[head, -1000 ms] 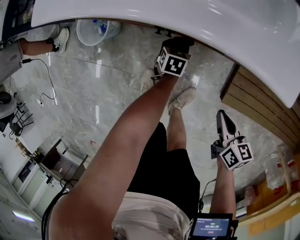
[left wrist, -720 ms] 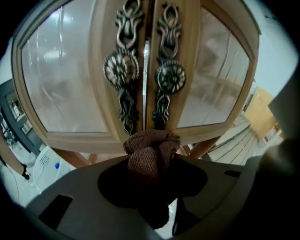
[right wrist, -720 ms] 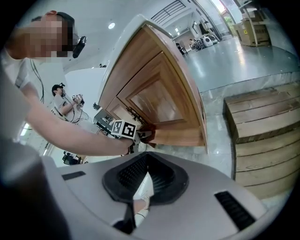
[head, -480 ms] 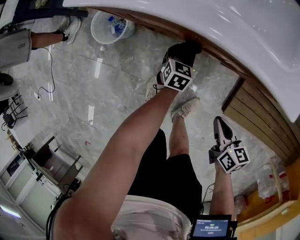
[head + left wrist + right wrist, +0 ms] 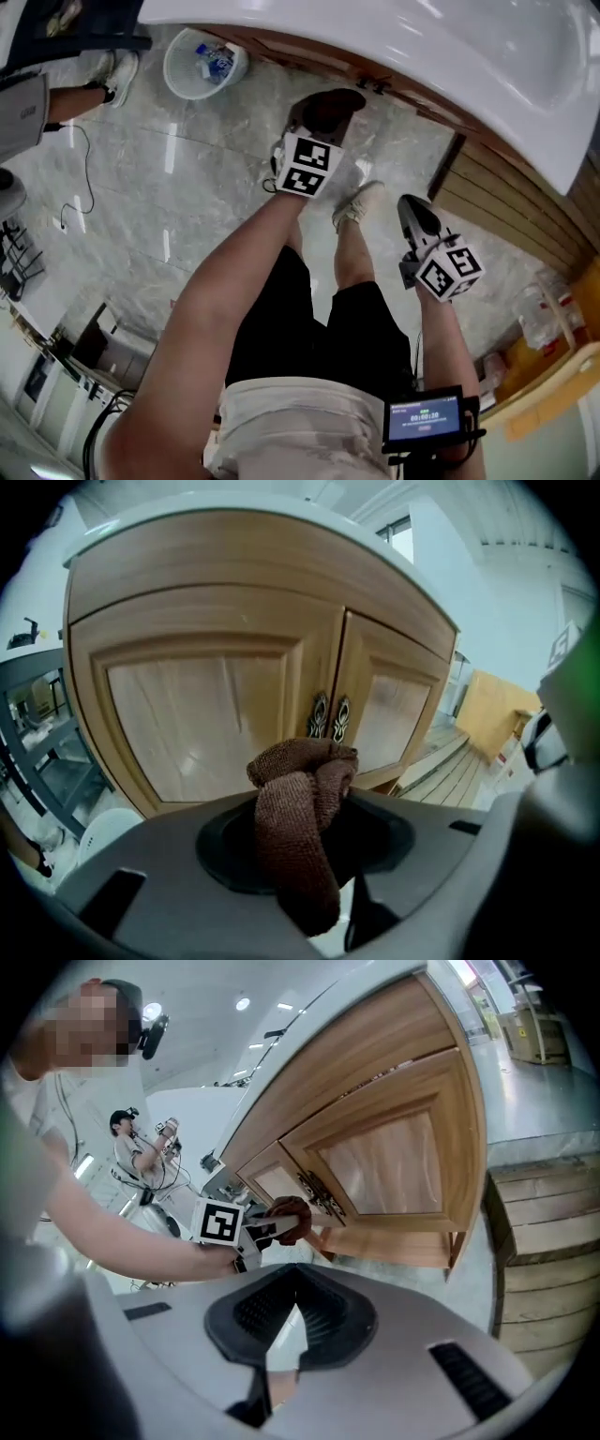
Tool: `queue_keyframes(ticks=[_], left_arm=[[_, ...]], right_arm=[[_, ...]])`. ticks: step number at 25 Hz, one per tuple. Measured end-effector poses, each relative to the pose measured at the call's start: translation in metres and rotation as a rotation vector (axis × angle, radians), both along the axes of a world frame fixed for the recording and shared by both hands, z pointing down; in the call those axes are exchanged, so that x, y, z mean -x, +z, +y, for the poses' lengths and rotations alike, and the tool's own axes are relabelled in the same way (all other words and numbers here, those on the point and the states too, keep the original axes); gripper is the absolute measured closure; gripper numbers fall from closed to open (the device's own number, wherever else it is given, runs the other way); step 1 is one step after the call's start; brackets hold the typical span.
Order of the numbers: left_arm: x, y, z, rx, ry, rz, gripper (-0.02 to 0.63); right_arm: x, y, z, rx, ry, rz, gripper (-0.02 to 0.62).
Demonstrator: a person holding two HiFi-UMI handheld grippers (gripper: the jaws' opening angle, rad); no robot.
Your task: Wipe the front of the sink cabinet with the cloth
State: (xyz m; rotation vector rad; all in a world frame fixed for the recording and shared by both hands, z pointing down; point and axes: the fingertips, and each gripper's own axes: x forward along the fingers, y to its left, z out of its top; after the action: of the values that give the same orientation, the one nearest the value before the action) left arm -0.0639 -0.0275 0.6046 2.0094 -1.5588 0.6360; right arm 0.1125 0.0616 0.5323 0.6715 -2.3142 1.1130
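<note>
My left gripper (image 5: 323, 111) is shut on a brown cloth (image 5: 302, 817) bunched between its jaws and hiding the fingertips. It hangs a short way in front of the wooden sink cabinet (image 5: 197, 714), opposite the two ornate door handles (image 5: 328, 717), with the cloth apart from the doors. The right gripper view shows the cloth (image 5: 286, 1221) near the cabinet's lower edge (image 5: 394, 1241). My right gripper (image 5: 414, 216) stays lower and to the right, away from the cabinet. In its own view the right gripper (image 5: 296, 1302) has its jaws together with nothing in them.
The white sink basin (image 5: 422, 47) overhangs the cabinet. A white waste basket (image 5: 202, 61) stands on the marble floor at left, near another person's legs (image 5: 94, 80). A wooden slatted platform (image 5: 506, 202) lies at right. My own feet (image 5: 361, 202) are under the grippers.
The left gripper with the cloth has drawn back from the cabinet front and shifted left. The right gripper has kept about the same place beside my leg.
</note>
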Motion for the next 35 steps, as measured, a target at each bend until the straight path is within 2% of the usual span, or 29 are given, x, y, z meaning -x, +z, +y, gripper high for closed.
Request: queue_keyframes(ticks=[3,8,10,14,17,20,27,31,35], left_arm=[[0.030,-0.034,-0.001,-0.018,-0.001,-0.013,0.428],[0.008,-0.095,0.019,-0.030,0.135,0.047,0.428],[0.009,-0.119,0.025,-0.035,0.158,0.064,0.428],[0.012,-0.160,0.043,-0.025,0.210,0.147,0.428],[0.025,-0.209,0.069,-0.031,0.248,0.169,0.428],[0.047,-0.251,0.086,-0.049,0.230,0.188,0.428],[0.083,-0.296,0.110,-0.067,0.137,0.272,0.428],[0.102,-0.327,0.113,-0.106,0.151,0.274,0.428],[0.106,-0.351,0.124,-0.126,0.207,0.268,0.428]], right_arm=[[0.041,-0.007,-0.014,-0.049,-0.060,-0.041,0.583],[0.064,-0.055,-0.025,-0.106,0.010,-0.073,0.583],[0.075,-0.075,-0.035,-0.132,0.017,-0.089,0.583],[0.094,-0.115,-0.042,-0.182,0.014,-0.115,0.583],[0.106,-0.168,-0.031,-0.226,0.020,-0.119,0.583],[0.113,-0.212,-0.020,-0.268,0.027,-0.120,0.583],[0.108,-0.268,-0.013,-0.321,0.082,-0.168,0.583],[0.113,-0.304,-0.017,-0.411,0.076,-0.170,0.583],[0.117,-0.326,-0.010,-0.455,0.061,-0.153,0.583]])
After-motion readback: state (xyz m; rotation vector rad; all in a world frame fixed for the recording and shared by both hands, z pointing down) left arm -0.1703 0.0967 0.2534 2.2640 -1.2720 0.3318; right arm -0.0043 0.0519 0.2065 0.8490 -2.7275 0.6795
